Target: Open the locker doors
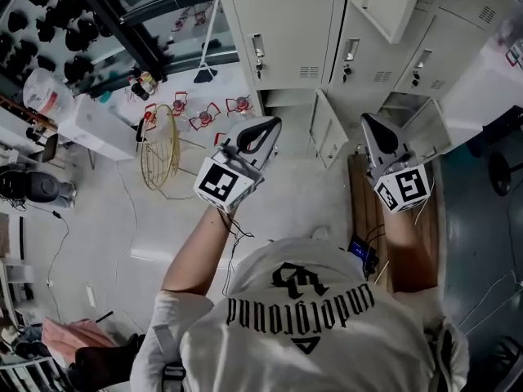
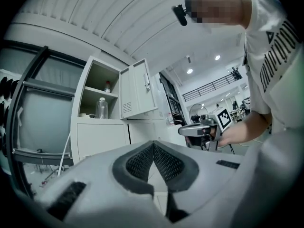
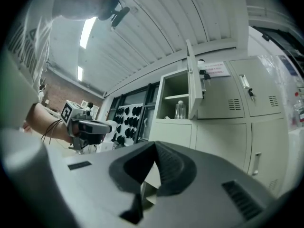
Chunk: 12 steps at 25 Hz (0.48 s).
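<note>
Left claw (image 2: 153, 146) together, empty | right claw (image 3: 153, 148) together, empty | both short of lockers (image 1: 372, 51) at 12 o'clock, probably lining up a shut door (image 1: 286, 31).

Left gripper (image 2: 153, 145) jaws together, empty; white metal locker door (image 2: 137, 93) stands open, clear plastic bottle (image 2: 101, 108) inside its compartment (image 2: 91, 77).

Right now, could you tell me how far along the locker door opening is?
Partly done: one upper door stands open, with a bottle visible inside. Nothing is in hand: the left tool and right tool are both shut, empty and clear of the lockers. Several closed doors are left to open.
</note>
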Tool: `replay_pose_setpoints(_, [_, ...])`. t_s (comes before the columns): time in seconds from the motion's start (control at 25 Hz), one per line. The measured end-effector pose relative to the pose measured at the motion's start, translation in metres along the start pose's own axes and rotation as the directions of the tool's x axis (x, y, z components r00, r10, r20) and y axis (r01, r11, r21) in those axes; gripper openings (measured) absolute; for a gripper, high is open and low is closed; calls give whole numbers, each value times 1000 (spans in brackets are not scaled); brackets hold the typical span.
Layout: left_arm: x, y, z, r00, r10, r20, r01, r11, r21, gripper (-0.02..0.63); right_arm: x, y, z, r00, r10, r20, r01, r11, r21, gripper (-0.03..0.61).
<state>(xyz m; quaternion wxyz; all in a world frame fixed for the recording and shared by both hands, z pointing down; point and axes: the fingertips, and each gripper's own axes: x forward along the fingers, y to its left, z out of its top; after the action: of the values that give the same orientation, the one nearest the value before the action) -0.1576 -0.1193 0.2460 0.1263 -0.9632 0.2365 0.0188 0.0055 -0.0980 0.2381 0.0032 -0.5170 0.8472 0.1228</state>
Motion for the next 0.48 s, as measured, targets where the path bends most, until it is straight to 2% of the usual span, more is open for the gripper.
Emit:
replay_pose_setpoints(0.12, [-30,-1,-2,1000,-21,14,21,1000,5,8,-2,32,-3,1000,-6,-8,6,1000,2,5])
replay_pose_setpoints(0.28, [-70,-11,-5,1000,-24,1,24,997,-74,8,-17,79,-10,999,-13,-39,13,1000,16,5])
replay_pose_setpoints(0.48, [-102,-29,-13,997,-81,-7,80,992,-100,8,-33,124,-16,998,14,-59,-14,1000,8,5])
